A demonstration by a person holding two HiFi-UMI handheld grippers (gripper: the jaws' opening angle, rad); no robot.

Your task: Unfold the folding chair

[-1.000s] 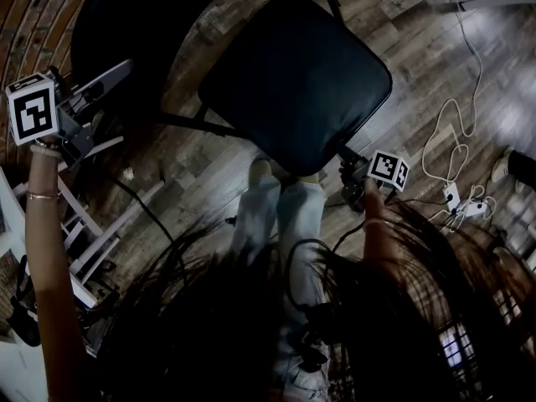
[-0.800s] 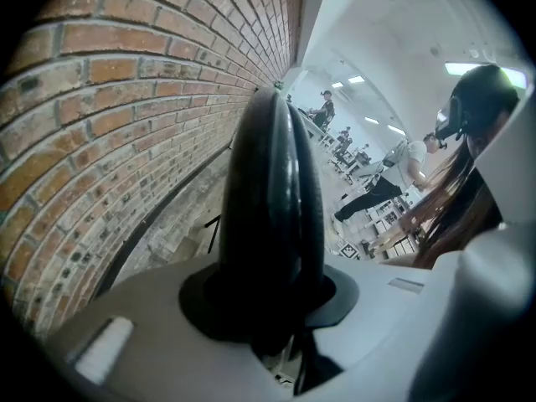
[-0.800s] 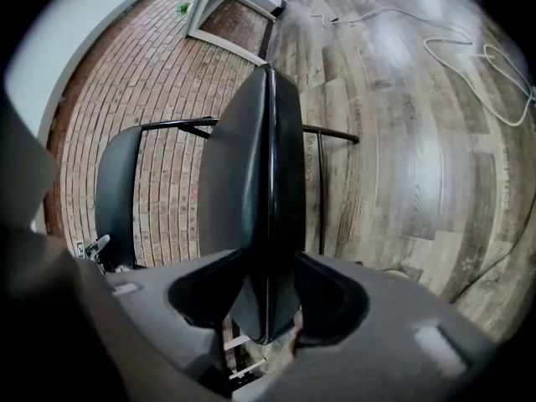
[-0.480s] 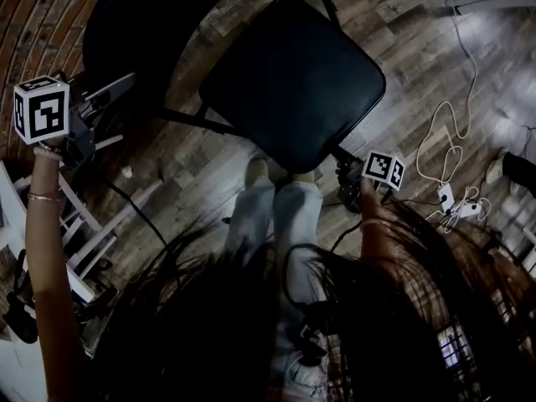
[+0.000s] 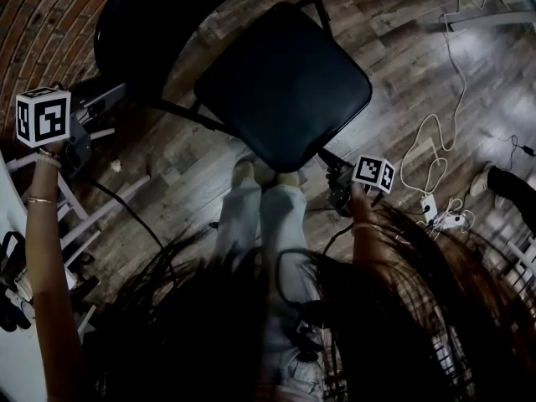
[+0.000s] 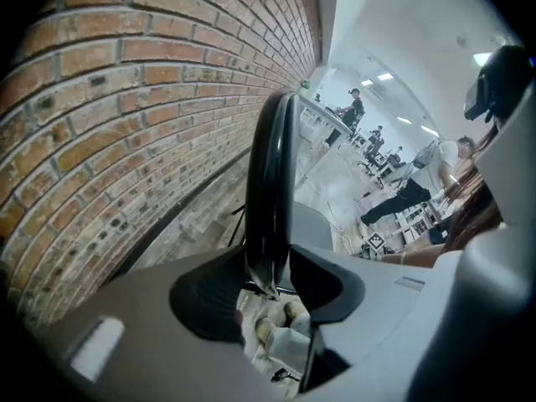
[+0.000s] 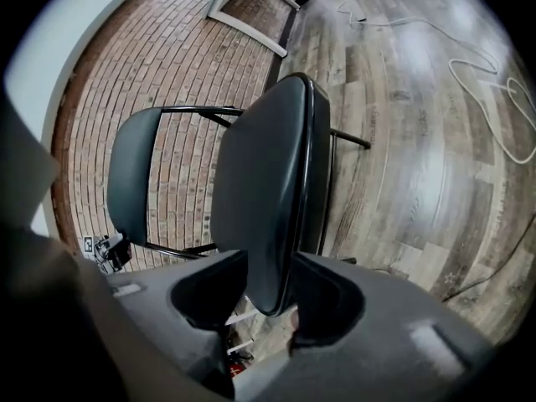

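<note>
Seat (image 5: pixel 285 82) lowered, unfolding judged done, release pending | backrest (image 6: pixel 270 174) loose between just-opening jaws of left gripper (image 6: pixel 270 279) | right gripper (image 7: pixel 268 287) clamped on seat

Long dark hair (image 5: pixel 209 308) falls over pale trousers (image 5: pixel 280 224), probably jeans, and light shoes (image 5: pixel 243 172). A thin bangle (image 5: pixel 38 199) rings the left wrist. The left gripper (image 6: pixel 272 285) and right gripper (image 7: pixel 270 300) are grey, each with a white cube (image 5: pixel 42 117) bearing black square markers.

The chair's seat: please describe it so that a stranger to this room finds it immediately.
In the head view, a brick wall fills the upper left, and before it a black folding chair stands on the wooden floor. Its seat is the big rounded-square pad above the person's shoes. Unlike the backrest to its left, its broad face is turned up.
</note>
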